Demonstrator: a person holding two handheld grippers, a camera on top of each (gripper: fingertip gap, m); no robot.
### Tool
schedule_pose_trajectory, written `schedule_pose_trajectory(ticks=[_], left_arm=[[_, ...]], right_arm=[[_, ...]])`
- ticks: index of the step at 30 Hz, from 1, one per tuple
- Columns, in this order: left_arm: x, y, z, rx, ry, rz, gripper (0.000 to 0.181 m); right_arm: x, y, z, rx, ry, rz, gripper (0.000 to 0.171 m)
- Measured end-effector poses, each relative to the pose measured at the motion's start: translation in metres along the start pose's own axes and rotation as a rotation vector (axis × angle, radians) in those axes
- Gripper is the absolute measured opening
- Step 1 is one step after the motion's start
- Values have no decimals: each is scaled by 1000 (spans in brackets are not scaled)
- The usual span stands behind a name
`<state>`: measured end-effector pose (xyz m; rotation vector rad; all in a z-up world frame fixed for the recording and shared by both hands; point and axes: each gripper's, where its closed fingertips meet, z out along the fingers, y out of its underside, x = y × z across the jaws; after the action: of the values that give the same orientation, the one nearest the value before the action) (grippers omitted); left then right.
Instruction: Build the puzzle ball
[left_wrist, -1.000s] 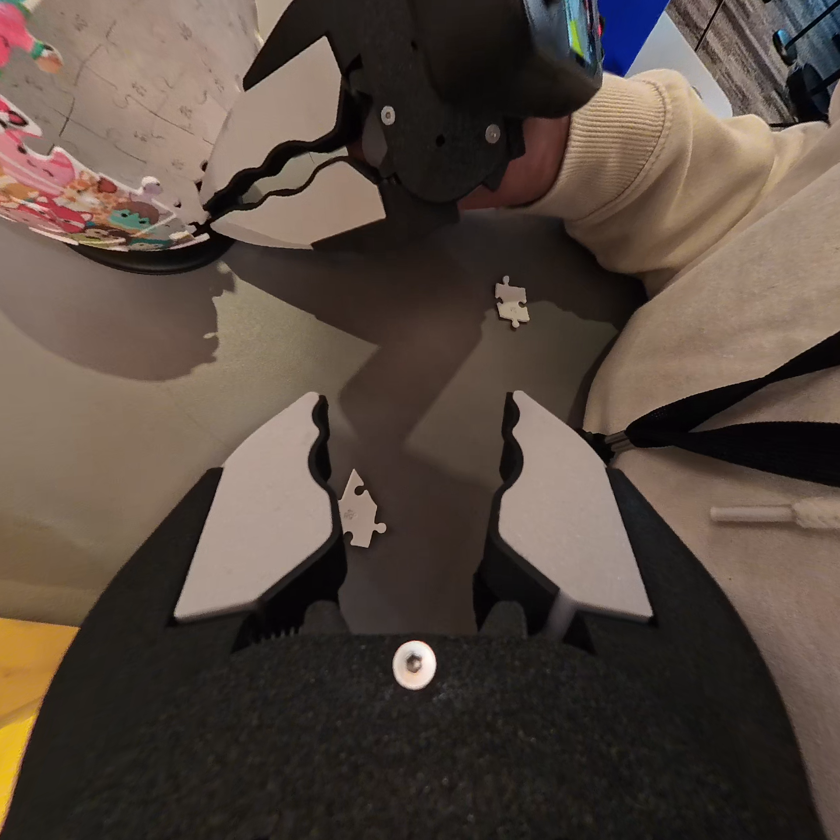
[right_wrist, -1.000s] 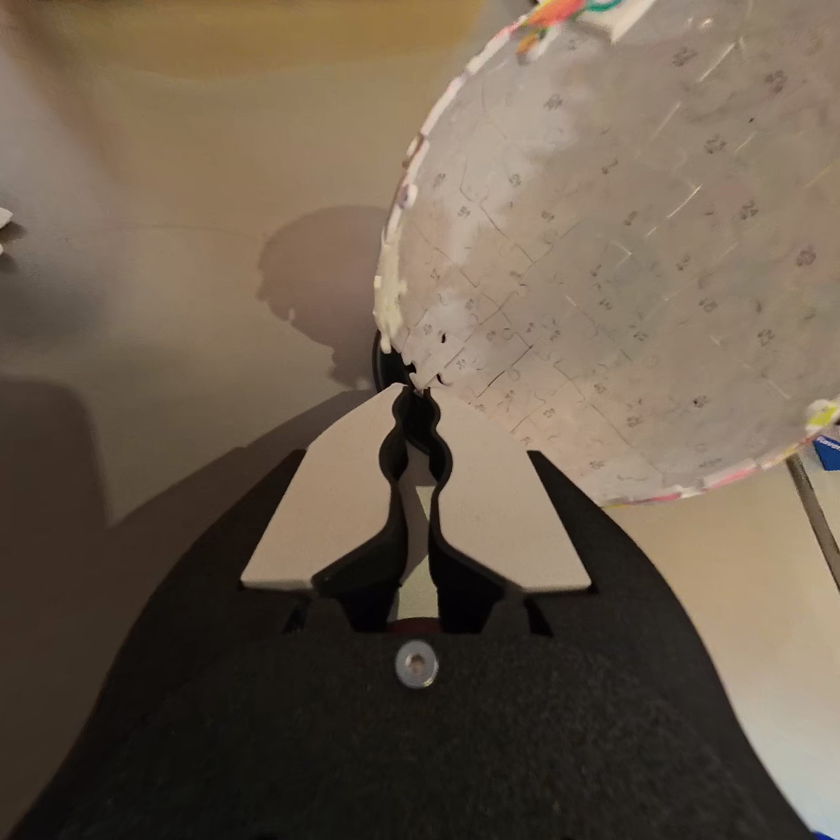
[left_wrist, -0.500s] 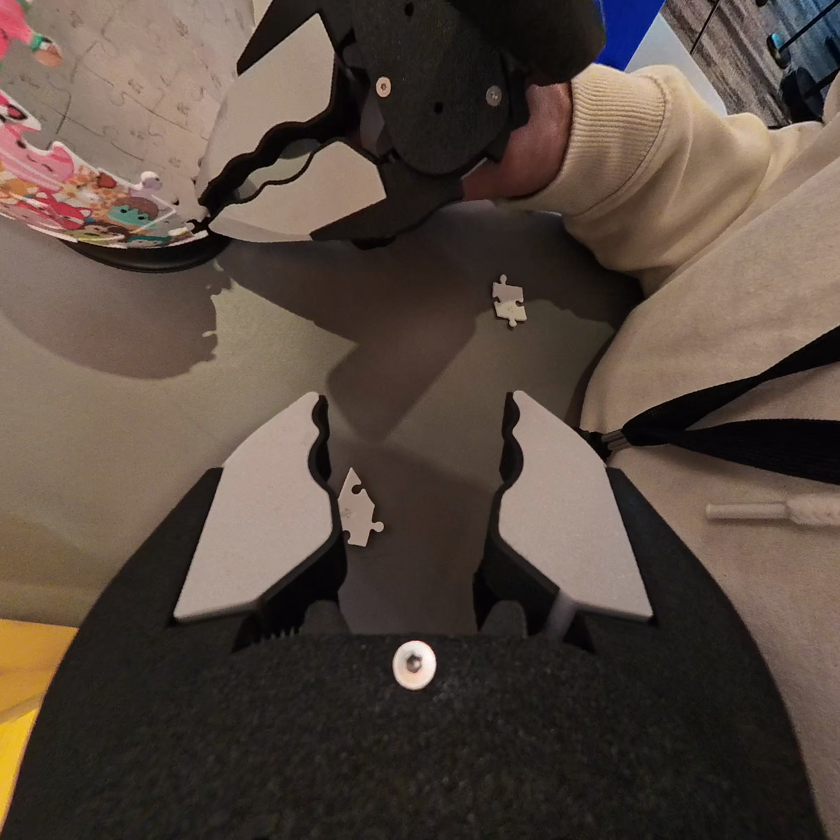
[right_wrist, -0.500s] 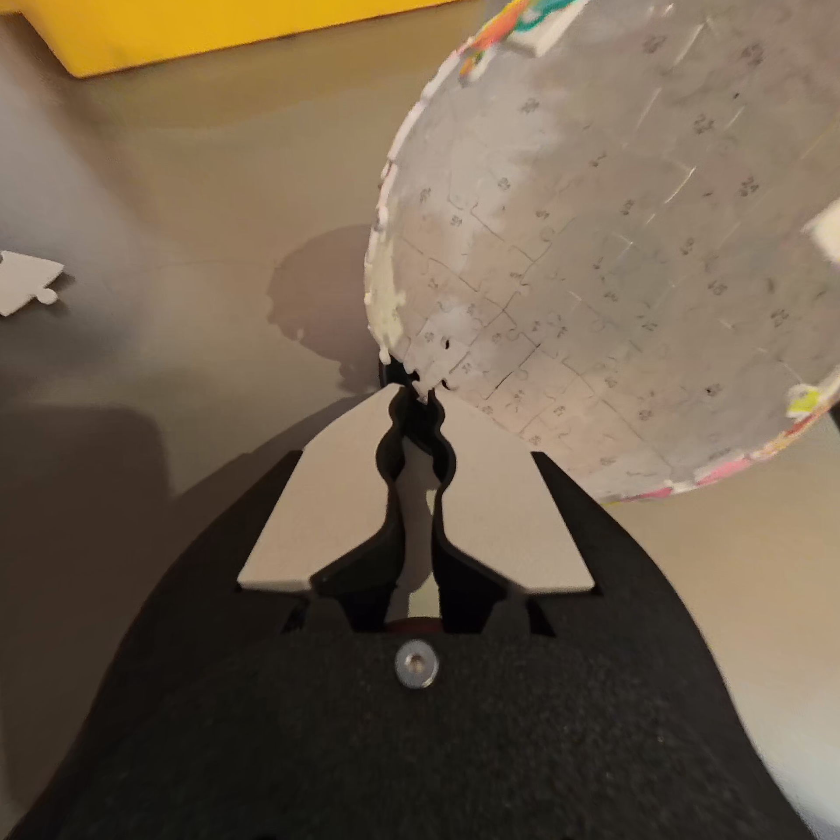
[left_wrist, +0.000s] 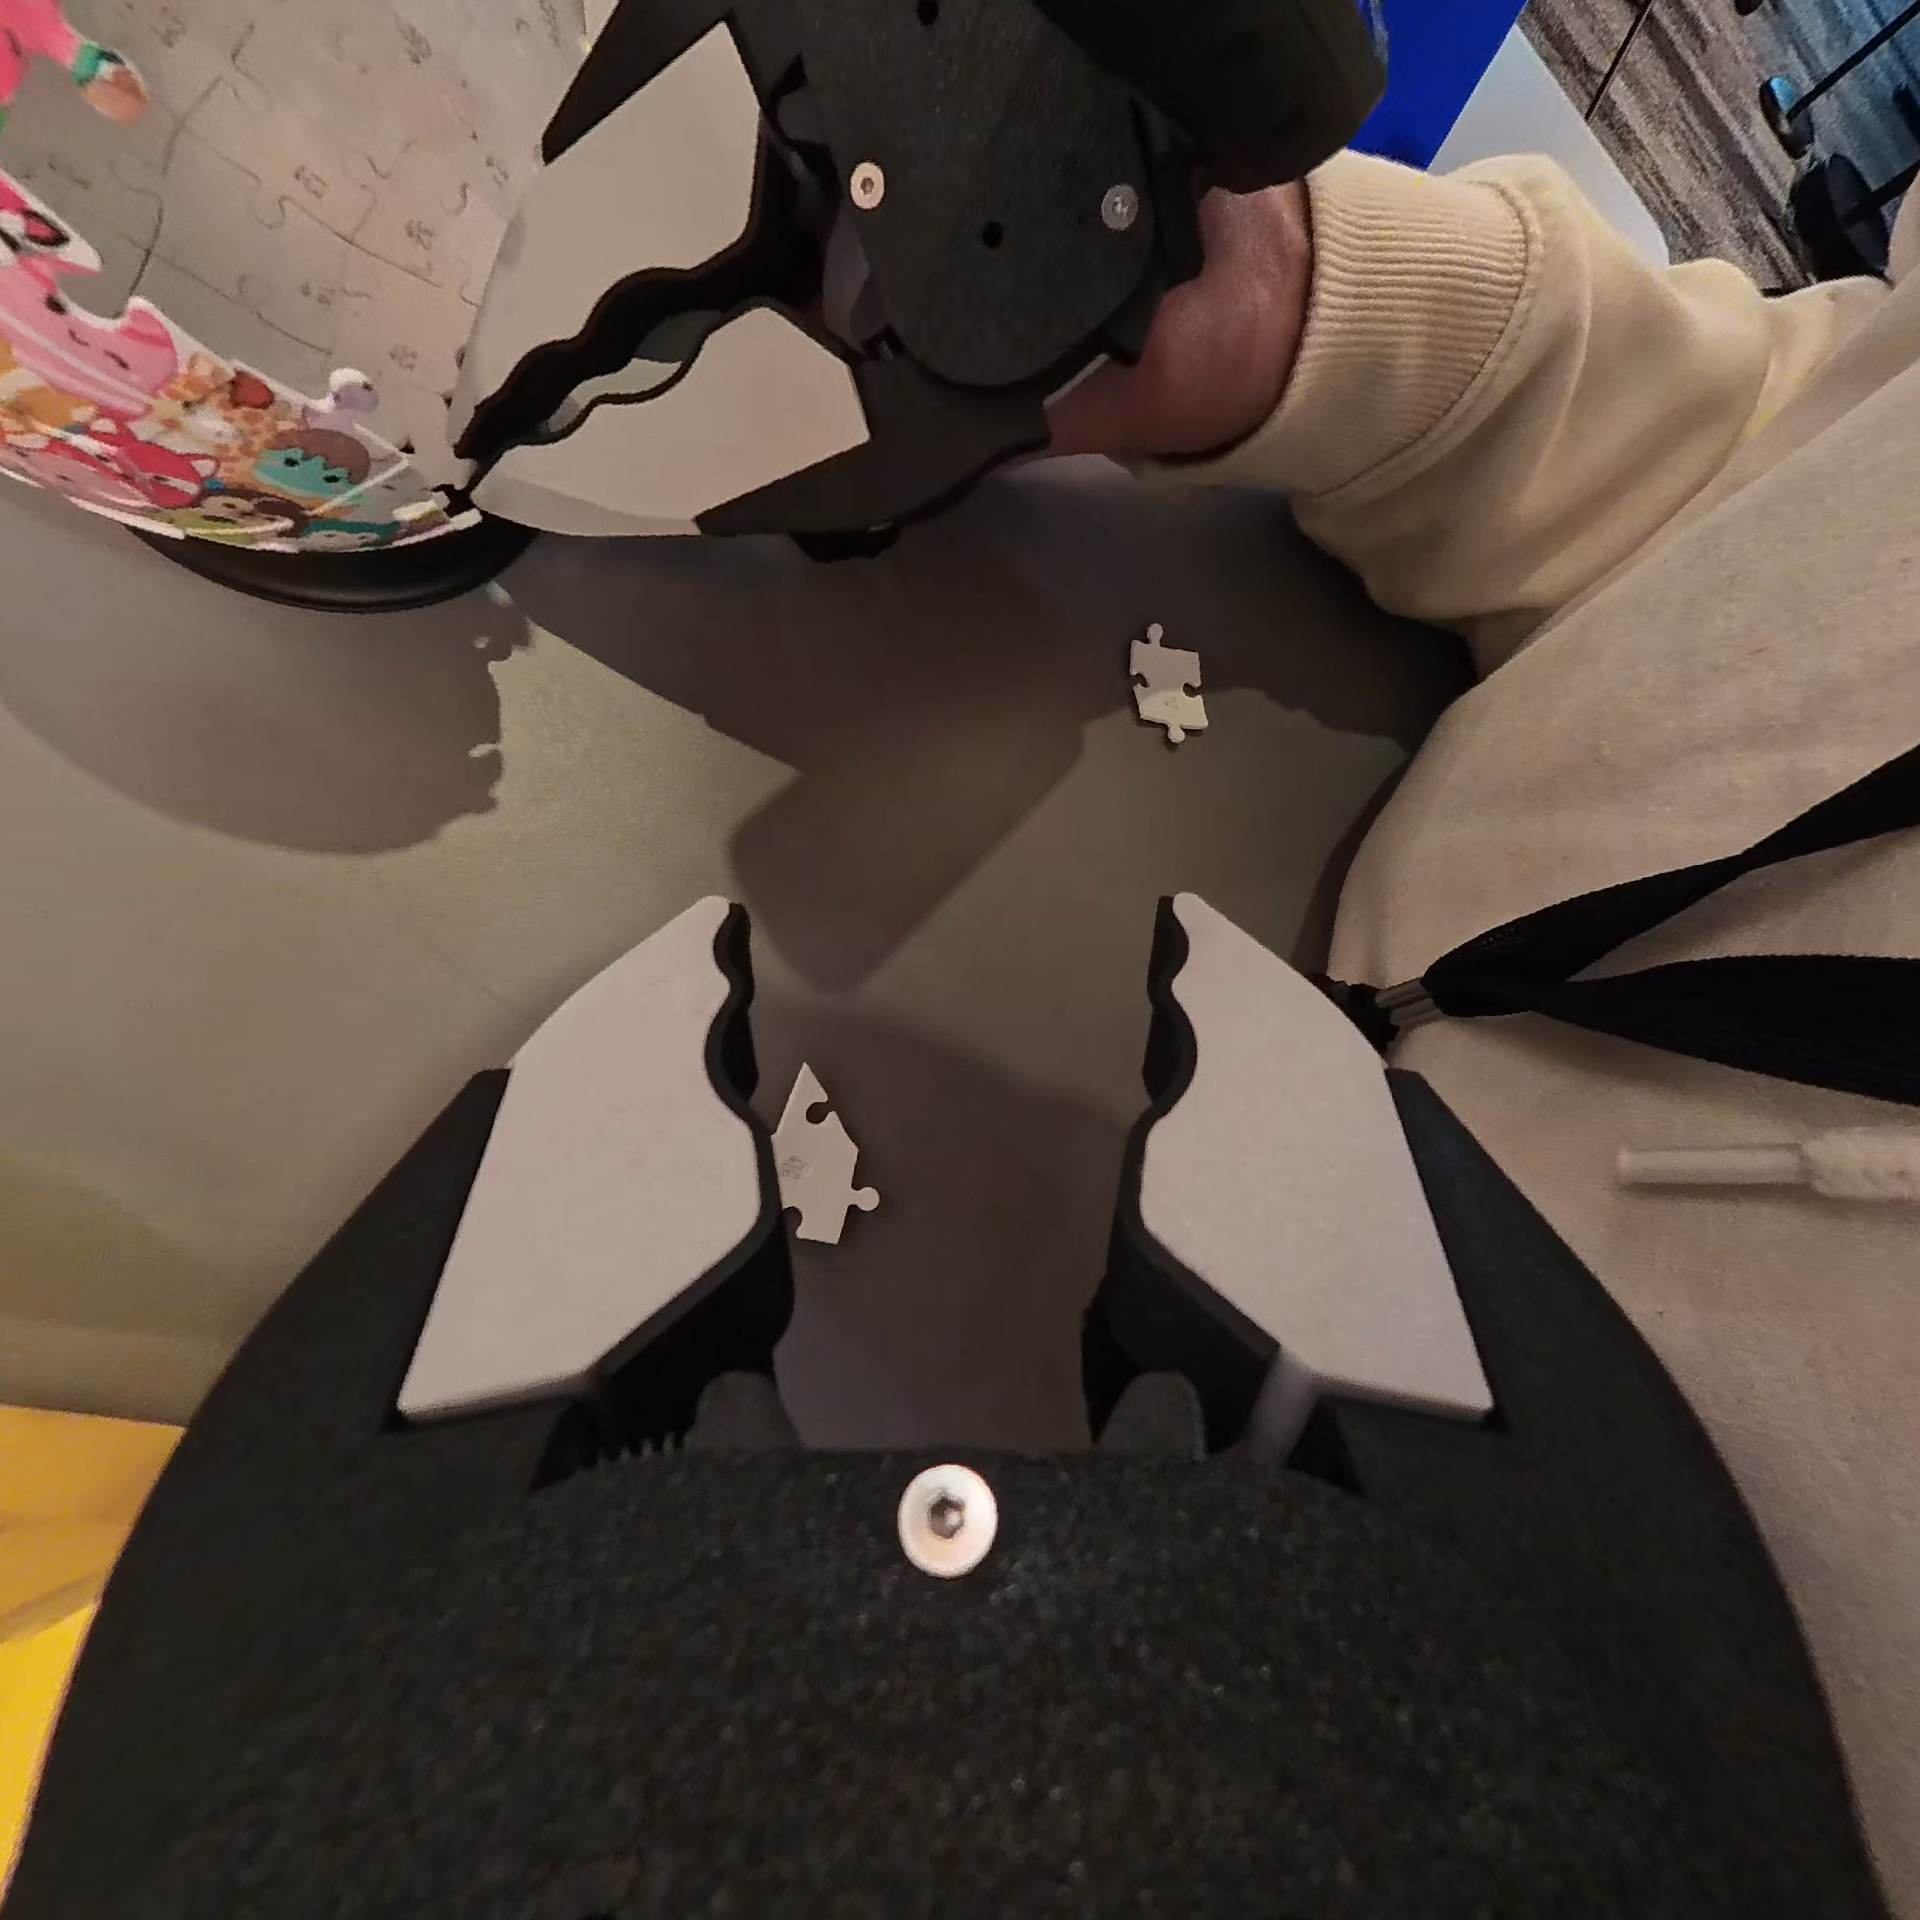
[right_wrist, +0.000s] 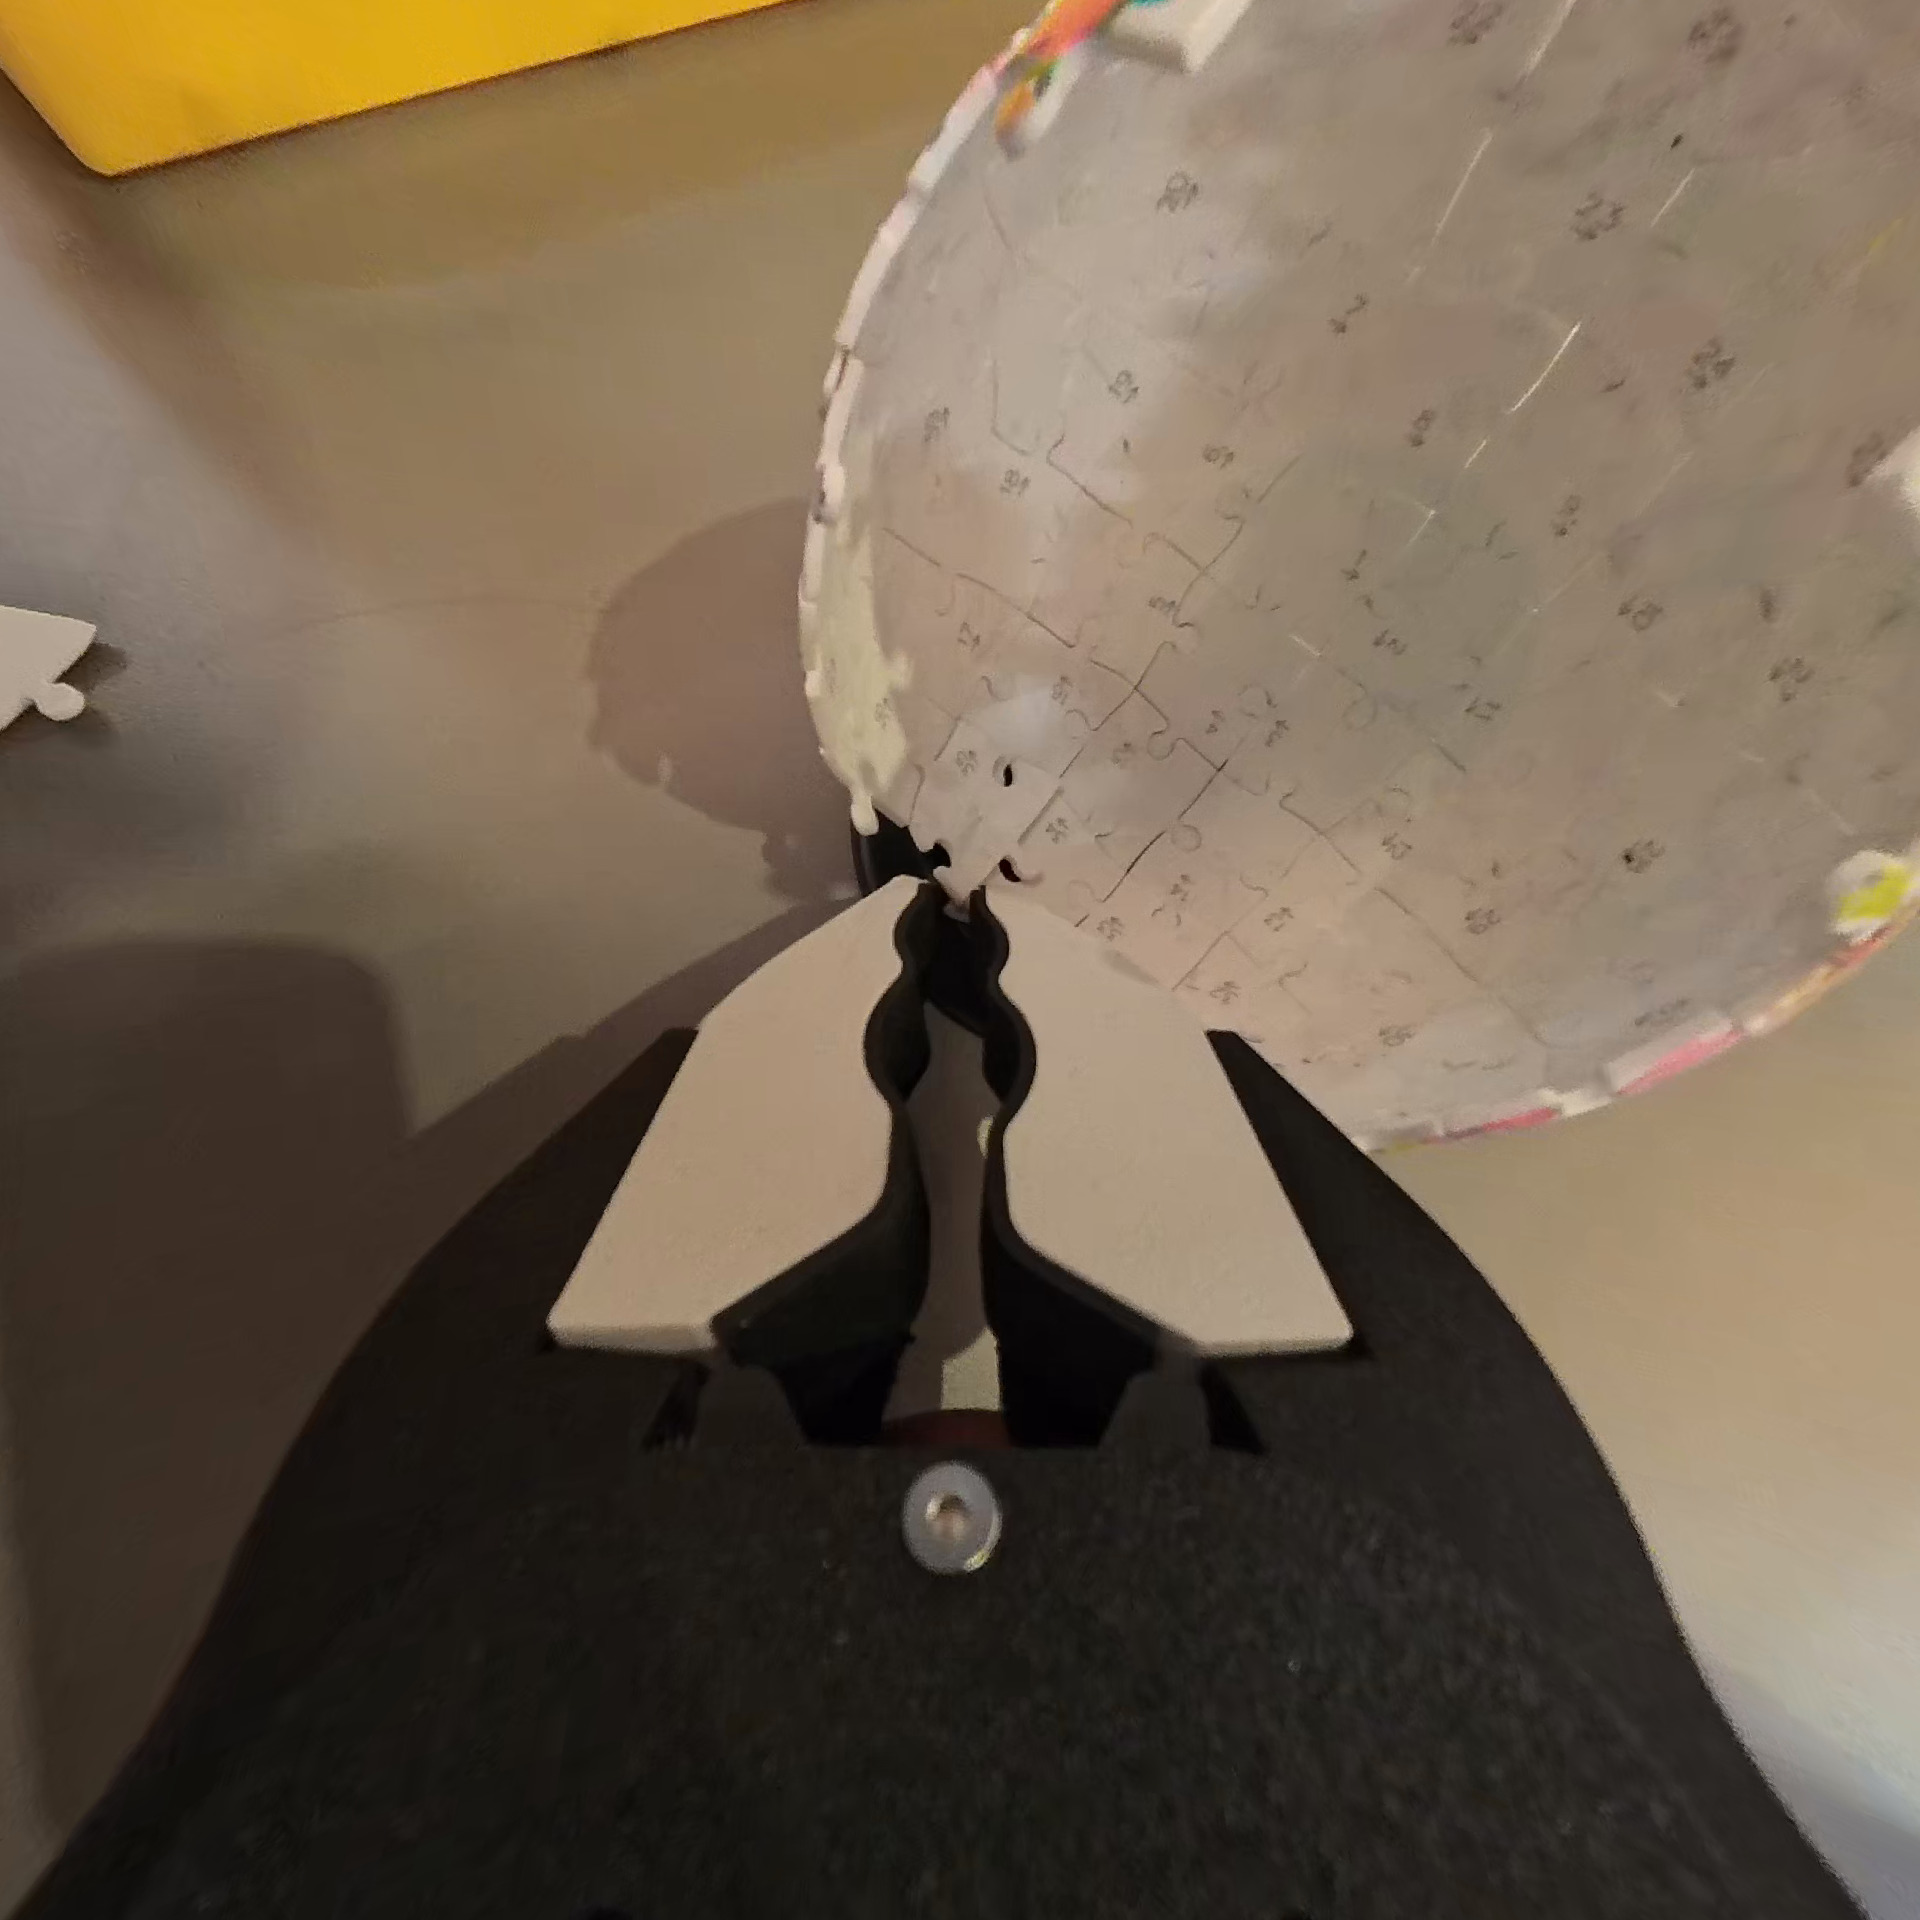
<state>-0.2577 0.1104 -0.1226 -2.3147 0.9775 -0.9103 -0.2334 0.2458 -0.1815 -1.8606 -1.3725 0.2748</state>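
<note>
The puzzle ball (right_wrist: 1403, 540) is a partly built shell with its pale numbered inside facing my right gripper. It sits on a black stand (left_wrist: 343, 582), and its colourful outside shows in the left wrist view (left_wrist: 208, 457). My right gripper (right_wrist: 951, 896) is shut on the shell's jagged lower rim; it also shows in the left wrist view (left_wrist: 473, 457). My left gripper (left_wrist: 951, 914) is open and empty, low over the table. A loose white piece (left_wrist: 821, 1174) lies between its fingers, close to the left finger. A second loose piece (left_wrist: 1169, 686) lies farther ahead.
A yellow box (right_wrist: 364, 73) stands behind the ball, and a corner of it shows by my left gripper (left_wrist: 52, 1507). Another loose piece (right_wrist: 31, 665) lies at the left edge. A person's cream sleeve (left_wrist: 1507, 395) and body with a black strap (left_wrist: 1662, 997) fill the right.
My right gripper has tilted while its tips stay on the ball's rim, and the yellow box has come into its view. My left gripper and the loose pieces have not moved.
</note>
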Motion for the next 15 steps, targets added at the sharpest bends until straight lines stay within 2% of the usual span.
schedule_pose_trajectory(ticks=[5, 10, 15], left_arm=[[0, 0, 0, -1, -1, 0, 73], [0, -1, -1, 3, -3, 2, 73], [-2, -3, -1, 8, -7, 9, 73]], right_arm=[[0, 0, 0, -7, 21, -39, 4], [0, 1, -1, -33, 108, -213, 4], [-3, 0, -2, -36, 105, -265, 4]])
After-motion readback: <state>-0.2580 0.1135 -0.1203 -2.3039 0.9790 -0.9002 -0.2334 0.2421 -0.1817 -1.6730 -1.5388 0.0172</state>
